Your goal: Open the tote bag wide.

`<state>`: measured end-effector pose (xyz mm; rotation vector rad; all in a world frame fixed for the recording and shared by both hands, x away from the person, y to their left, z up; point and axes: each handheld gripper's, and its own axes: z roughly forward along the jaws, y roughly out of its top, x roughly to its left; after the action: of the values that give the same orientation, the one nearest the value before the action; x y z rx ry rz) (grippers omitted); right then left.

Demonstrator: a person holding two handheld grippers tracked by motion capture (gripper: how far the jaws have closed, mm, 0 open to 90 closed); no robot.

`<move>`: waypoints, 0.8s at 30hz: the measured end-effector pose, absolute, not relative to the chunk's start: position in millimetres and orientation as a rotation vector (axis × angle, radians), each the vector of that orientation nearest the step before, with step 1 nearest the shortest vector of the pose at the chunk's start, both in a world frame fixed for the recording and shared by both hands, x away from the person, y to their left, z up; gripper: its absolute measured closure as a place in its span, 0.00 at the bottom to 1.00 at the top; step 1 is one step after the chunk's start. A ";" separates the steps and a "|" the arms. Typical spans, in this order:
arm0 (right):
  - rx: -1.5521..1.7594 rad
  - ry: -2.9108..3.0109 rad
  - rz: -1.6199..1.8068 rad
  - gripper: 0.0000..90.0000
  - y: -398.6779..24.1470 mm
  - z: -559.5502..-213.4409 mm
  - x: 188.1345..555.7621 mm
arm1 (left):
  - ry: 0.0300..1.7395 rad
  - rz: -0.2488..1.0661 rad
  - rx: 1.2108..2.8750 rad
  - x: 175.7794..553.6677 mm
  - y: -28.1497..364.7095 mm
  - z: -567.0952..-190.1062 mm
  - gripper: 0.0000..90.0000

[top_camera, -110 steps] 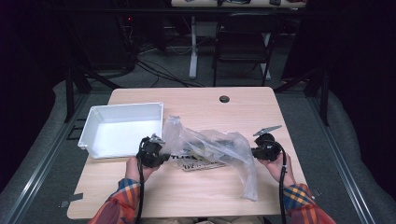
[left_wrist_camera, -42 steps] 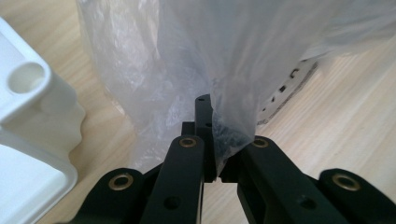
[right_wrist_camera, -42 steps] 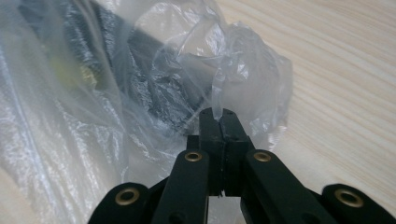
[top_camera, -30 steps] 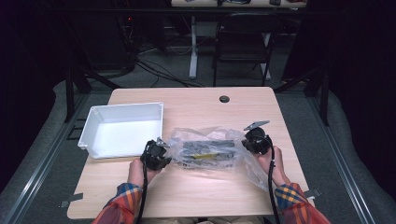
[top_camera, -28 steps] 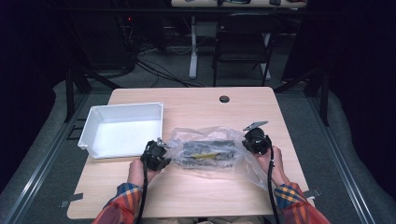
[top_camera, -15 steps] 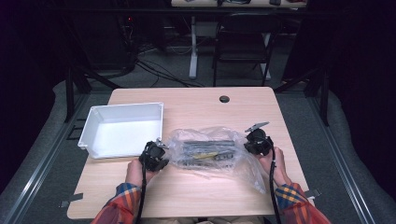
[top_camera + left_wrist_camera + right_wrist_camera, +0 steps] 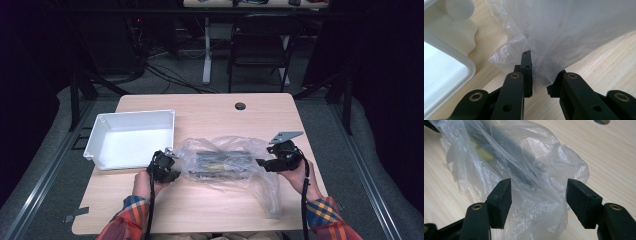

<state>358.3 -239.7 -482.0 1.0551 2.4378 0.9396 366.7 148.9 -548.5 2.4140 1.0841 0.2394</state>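
A clear plastic bag [image 7: 225, 160] lies on the wooden table [image 7: 210, 210] with a long dark item [image 7: 222, 161] inside it, marked with some yellow. My left gripper [image 7: 172, 167] is at the bag's left end, and in the left gripper view its jaws [image 7: 539, 80] stand shut on a bunched fold of the bag [image 7: 564, 32]. At the bag's right end my right gripper [image 7: 260, 162] stands open. In the right gripper view its jaws [image 7: 539, 195] are spread wide, with loose film of the bag [image 7: 529, 157] between them and the dark item [image 7: 506, 142] farther in.
A white rectangular tray [image 7: 135, 114] stands at the table's left, its corner [image 7: 446, 57] close beside my left gripper. A dark round cable hole [image 7: 240, 106] sits near the far edge. A folding chair [image 7: 260, 45] and cables are beyond the table.
The bag has settled flatter on the table. My right gripper has shifted slightly right and toward the person. The left gripper has kept its hold in place.
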 end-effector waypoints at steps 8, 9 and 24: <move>0.966 2.471 0.958 0.37 -230.7 -481.8 351.8 | 1.091 0.226 2.400 367.7 152.5 -547.9 0.85; 0.962 2.472 0.971 0.37 -231.2 -481.1 351.5 | 1.092 0.223 2.398 367.8 152.6 -548.0 0.84; 0.966 2.603 0.798 0.92 -219.3 -511.2 366.0 | 1.098 0.205 2.394 368.5 151.7 -550.3 0.87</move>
<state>366.0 -219.3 -511.2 0.9659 2.6033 0.7977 368.5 151.7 -550.3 2.3936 1.0983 0.2053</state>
